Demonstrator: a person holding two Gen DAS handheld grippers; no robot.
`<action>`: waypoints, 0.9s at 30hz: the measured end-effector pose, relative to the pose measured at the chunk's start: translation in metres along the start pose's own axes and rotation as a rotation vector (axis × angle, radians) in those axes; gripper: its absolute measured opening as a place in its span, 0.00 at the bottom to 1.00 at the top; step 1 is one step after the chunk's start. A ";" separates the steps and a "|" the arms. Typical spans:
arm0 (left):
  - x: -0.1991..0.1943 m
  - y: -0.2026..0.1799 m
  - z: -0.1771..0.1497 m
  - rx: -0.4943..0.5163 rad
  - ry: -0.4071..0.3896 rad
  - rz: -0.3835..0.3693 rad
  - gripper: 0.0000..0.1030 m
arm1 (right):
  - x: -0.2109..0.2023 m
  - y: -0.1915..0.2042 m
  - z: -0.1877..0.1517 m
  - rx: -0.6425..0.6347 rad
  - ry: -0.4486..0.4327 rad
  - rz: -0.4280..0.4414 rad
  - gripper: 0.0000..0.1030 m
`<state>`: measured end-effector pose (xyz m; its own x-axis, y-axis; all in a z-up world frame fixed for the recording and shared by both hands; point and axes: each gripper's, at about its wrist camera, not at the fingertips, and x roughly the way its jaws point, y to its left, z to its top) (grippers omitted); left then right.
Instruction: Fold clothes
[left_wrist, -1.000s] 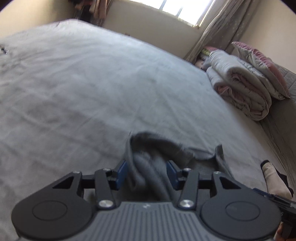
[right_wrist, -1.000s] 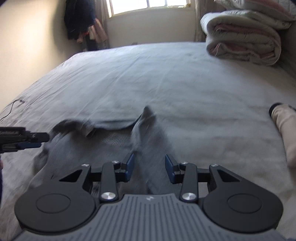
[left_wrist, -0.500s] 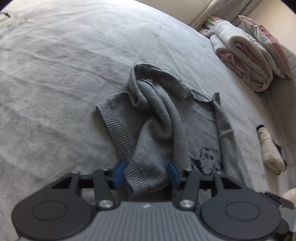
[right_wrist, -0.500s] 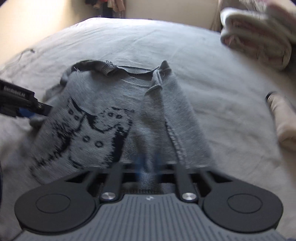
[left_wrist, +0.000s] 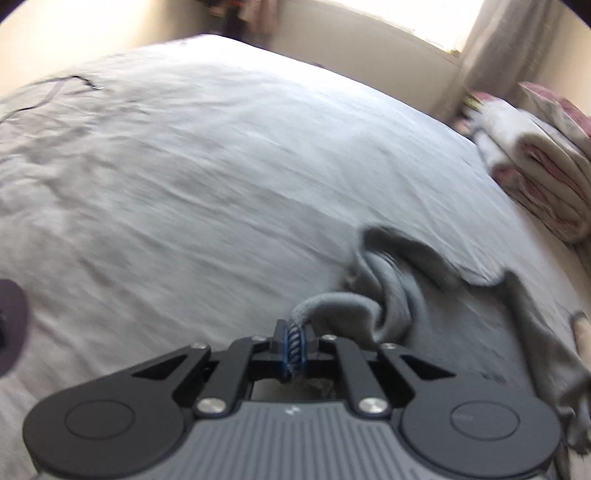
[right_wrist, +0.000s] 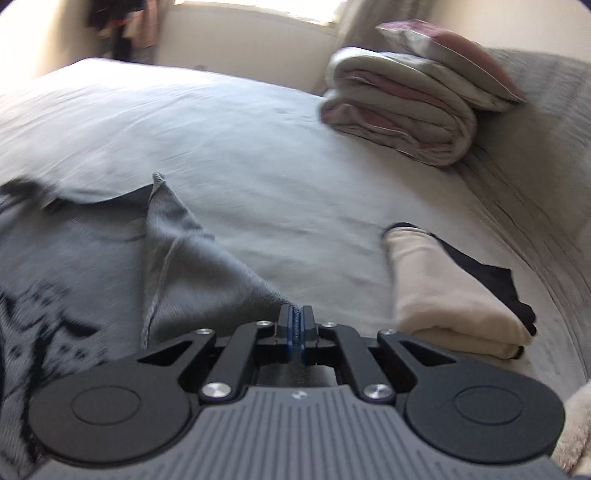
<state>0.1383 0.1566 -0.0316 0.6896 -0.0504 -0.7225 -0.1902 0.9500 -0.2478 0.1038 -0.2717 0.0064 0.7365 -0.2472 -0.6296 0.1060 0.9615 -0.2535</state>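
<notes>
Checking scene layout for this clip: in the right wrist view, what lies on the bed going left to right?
Grey sweater, pinched at its edge by the shut right gripper → folded cream garment → black garment beneath it.

Sweater (right_wrist: 74, 266) print motion-blurred, cut off at left edge; dark item (right_wrist: 491, 280) mostly hidden under folded cream cloth (right_wrist: 450, 295).

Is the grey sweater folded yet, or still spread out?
Not folded: the grey sweater lies loosely spread and rumpled on the bed, one edge pinched in each hand-held gripper.
</notes>
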 end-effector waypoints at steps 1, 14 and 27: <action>0.001 0.004 0.004 -0.010 -0.006 0.018 0.06 | 0.002 -0.006 0.001 0.018 0.004 -0.007 0.03; -0.022 0.017 -0.017 -0.052 0.213 -0.094 0.31 | -0.031 -0.035 -0.025 0.194 0.115 0.102 0.32; -0.073 0.028 -0.093 -0.007 0.361 -0.204 0.32 | -0.092 -0.049 -0.084 0.275 0.171 0.184 0.39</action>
<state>0.0178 0.1583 -0.0455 0.4247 -0.3435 -0.8376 -0.0807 0.9072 -0.4130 -0.0258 -0.3060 0.0149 0.6403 -0.0615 -0.7657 0.1746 0.9823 0.0671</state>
